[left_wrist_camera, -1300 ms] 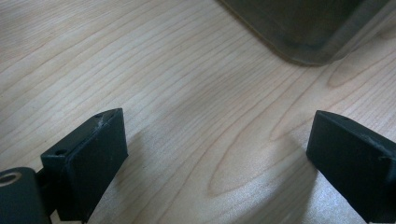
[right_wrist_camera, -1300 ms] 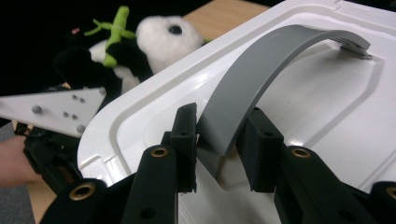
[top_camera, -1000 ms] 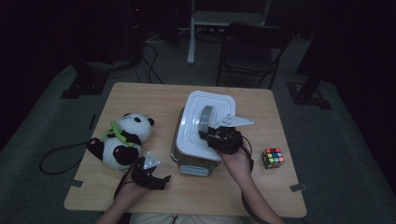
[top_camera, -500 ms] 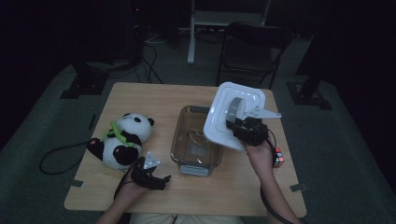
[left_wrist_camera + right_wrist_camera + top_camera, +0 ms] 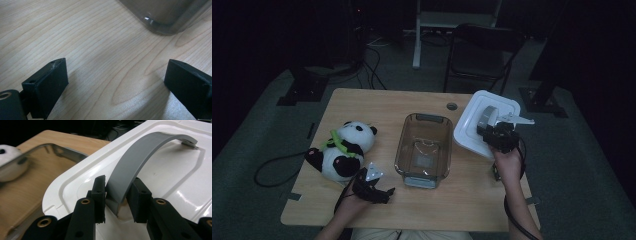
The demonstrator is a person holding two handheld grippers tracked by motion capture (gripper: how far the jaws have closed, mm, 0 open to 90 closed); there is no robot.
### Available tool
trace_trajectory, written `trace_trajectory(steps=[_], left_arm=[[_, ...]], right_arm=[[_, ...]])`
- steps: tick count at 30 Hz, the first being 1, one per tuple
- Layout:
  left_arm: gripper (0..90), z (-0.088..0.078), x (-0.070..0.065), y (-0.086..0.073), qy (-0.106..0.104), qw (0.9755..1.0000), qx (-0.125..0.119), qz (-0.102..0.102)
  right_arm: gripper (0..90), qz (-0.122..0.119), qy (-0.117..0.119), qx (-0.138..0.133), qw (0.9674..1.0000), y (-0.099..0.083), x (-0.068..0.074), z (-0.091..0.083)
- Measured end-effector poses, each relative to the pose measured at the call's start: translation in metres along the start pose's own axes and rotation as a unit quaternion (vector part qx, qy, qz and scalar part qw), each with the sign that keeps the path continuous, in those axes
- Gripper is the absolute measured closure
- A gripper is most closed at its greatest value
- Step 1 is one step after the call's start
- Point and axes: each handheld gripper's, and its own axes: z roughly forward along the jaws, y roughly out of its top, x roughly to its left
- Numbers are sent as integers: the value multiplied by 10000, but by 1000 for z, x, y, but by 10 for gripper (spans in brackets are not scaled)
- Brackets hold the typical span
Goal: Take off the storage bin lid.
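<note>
The right hand-held gripper (image 5: pixel 496 131) is clenched on the grey handle (image 5: pixel 140 160) of the white lid (image 5: pixel 474 127), its two black jaws pressing the band from either side near one end of the arch. The lid is held tilted over the right edge of the table (image 5: pixel 377 102), toward the far right corner, apart from the glass dish (image 5: pixel 423 150), whose rim lies just beside the lid's lower edge in the right gripper view. The dish sits uncovered near the middle of the table, its long side running from the near edge toward the far edge. The left hand-held gripper (image 5: pixel 373 187) rests low by the near edge, left of the dish, with its jaws spread wide and nothing between them; bare wood lies between its pads (image 5: pixel 51 82), and a corner of the dish shows just beyond them. A toy panda (image 5: pixel 342 150) lies near the left edge, just beyond the left hand-held gripper. A cable hole (image 5: pixel 452 106) sits near the far edge.
</note>
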Motion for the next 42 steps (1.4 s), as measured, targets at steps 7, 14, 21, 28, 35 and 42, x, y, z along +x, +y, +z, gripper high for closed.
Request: trace_trajectory(steps=[7, 14, 21, 28, 35, 42], left_arm=[[57, 0, 0, 0, 0, 10000, 4, 4], [57, 0, 0, 0, -2, 10000, 5, 3], [57, 0, 0, 0, 0, 10000, 4, 3], [57, 0, 0, 0, -2, 10000, 4, 2], [57, 0, 0, 0, 0, 10000, 2, 0], [57, 0, 0, 0, -1, 10000, 4, 2]], right_arm=[[689, 210, -98, 102, 9997, -11, -13, 18], [689, 407, -195, 89, 9989, -19, -15, 36], [689, 556, -350, 108, 9978, -24, -14, 53], [689, 685, -383, 188, 9967, -29, -14, 70], [688, 796, -443, 312, 9953, -40, -13, 92], [688, 805, -353, 375, 9954, -52, -16, 108]])
